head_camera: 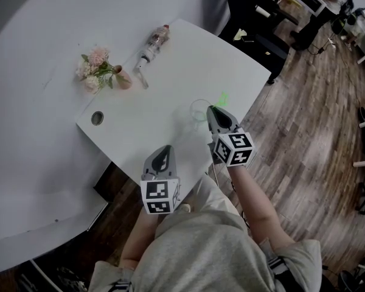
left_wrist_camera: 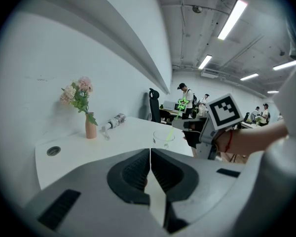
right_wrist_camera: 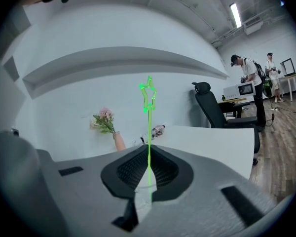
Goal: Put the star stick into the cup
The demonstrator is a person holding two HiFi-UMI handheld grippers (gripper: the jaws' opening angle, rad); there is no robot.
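Near frame centre, the right gripper (right_wrist_camera: 149,157) is pinching the star stick (right_wrist_camera: 149,125) upright, its tip dipping into the cup (left_wrist_camera: 163,138) directly below.

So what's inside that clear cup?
The green star stick, held by the right gripper, dips its lower end into the cup. Its bottom is hidden behind the left gripper.

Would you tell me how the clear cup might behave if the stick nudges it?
The clear cup looks thin-walled and probably light, so it may slide or tip easily. The star stick looks slender, so it might flex first.
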